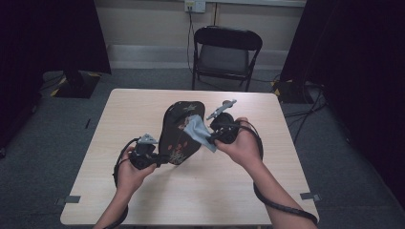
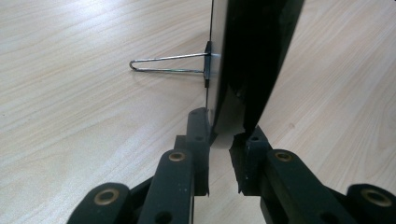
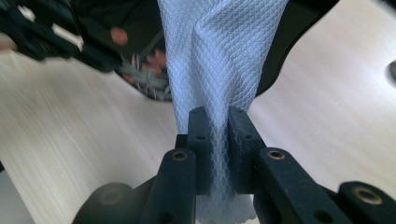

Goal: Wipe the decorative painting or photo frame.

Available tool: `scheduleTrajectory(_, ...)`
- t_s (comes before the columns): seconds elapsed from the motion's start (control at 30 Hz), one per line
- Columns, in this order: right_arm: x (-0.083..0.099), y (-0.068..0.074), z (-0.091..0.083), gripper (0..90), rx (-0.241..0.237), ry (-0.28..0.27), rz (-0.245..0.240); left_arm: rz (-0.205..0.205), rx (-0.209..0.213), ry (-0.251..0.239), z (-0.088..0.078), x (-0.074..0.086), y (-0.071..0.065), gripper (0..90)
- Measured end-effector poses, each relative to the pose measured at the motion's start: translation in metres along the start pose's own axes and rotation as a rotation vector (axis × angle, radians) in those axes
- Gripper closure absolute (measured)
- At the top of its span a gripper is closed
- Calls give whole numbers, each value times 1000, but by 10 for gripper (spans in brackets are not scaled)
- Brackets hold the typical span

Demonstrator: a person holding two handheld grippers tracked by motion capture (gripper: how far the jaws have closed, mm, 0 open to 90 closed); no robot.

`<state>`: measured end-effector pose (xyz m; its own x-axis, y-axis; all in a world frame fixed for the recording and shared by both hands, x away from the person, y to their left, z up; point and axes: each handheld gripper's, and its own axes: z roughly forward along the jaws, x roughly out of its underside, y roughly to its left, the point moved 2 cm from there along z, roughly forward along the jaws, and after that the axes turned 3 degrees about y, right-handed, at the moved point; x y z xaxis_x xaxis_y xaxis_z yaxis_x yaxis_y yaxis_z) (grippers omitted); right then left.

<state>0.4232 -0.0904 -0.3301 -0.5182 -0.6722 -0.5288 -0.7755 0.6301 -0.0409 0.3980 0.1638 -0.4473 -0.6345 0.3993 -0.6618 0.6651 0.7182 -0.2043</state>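
- The dark patterned mirror (image 1: 179,131) stands on edge near the middle of the table (image 1: 143,105), its wire stand (image 2: 163,64) sticking out behind.
- The left gripper (image 1: 143,155) clamps its lower edge, jaws closed on it.
- The right gripper (image 1: 220,131) pinches a pale blue cloth (image 1: 198,133) against the face.
- Wiping well probably means light strokes with a firm hold, so the mirror doesn't tip.

The cloth (image 3: 219,70) hides part of the dark tray's (image 1: 179,131) painted face; the tray's top is cut off in the left gripper view.
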Motion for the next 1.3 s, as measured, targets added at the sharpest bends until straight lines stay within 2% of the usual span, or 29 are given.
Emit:
scheduleTrajectory(0.03,-10,0,-13,817,12,-19,-9,-4,0,-2,0,0,0,784)
scheduleTrajectory(0.1,-15,0,-18,817,9,-31,-9,-5,0,-2,0,0,0,784)
scheduleTrajectory(0.13,-25,3,-27,817,17,-54,-14,-4,-1,-1,0,0,0,784)
scheduleTrajectory(0.17,-25,3,-27,817,17,-54,-14,-4,-3,-3,0,0,0,784)
scheduleTrajectory(0.27,-44,9,-35,817,11,-92,-23,-3,-5,-6,1,0,0,784)
scheduleTrajectory(0.37,-51,13,-34,817,16,-95,-32,-2,-5,-6,1,0,0,784)
scheduleTrajectory(0.5,-57,19,-23,816,12,-81,-32,2,2,0,0,0,0,784)
scheduleTrajectory(0.7,-50,21,-5,817,-1,-55,-28,-4,-1,-12,1,0,0,784)
scheduleTrajectory(1.0,-30,21,22,816,-22,-7,-20,-3,4,-1,0,-1,0,784)
scheduleTrajectory(1.1,-20,24,37,816,-35,13,-12,1,4,2,0,-1,0,785)
scheduleTrajectory(1.3,-7,25,52,816,-47,36,0,3,4,2,0,0,0,784)
